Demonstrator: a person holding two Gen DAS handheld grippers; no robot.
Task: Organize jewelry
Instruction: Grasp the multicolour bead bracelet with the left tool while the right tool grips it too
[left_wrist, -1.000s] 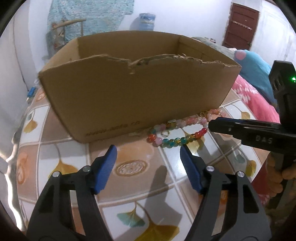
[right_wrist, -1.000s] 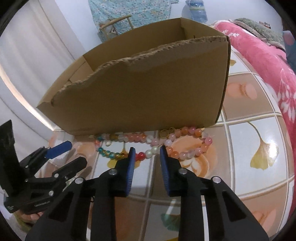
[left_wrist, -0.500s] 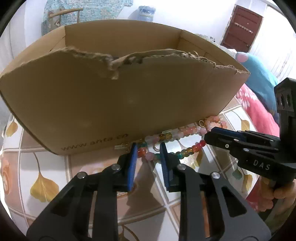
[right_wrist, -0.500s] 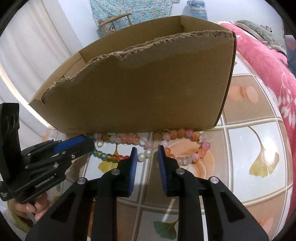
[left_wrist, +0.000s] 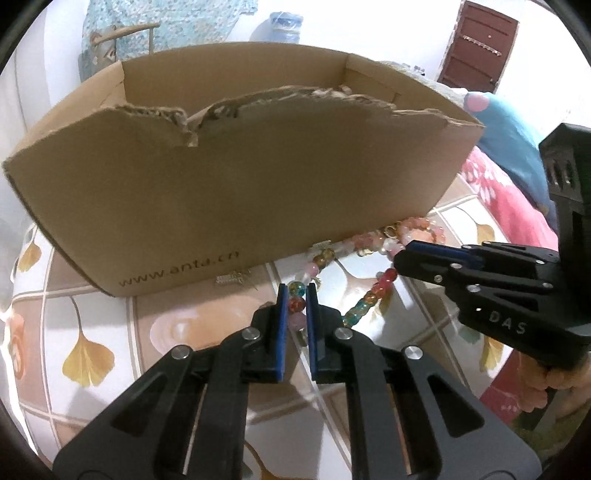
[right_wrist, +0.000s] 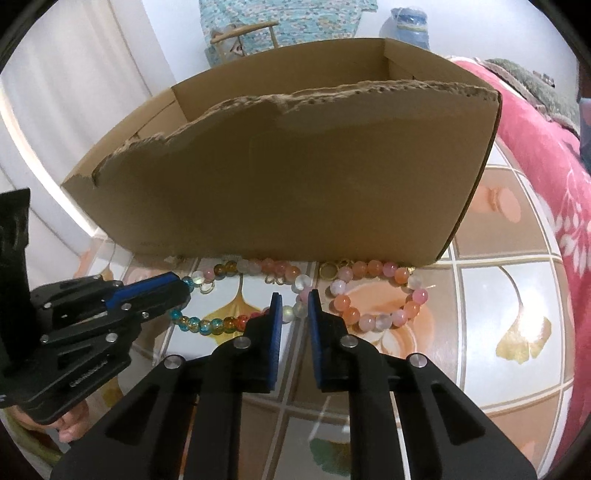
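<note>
Cardboard box (left_wrist: 229, 192) lettered "www.anta.cn"; both claws, left (left_wrist: 296, 295) and right (right_wrist: 294, 306), closing on bead strands (right_wrist: 280, 275).

I see a home bedroom — pink floral bedding (right_wrist: 546, 155), wooden chair (right_wrist: 243, 33), brown door (left_wrist: 476, 48), leaf-print tabletop (right_wrist: 498, 302).
</note>
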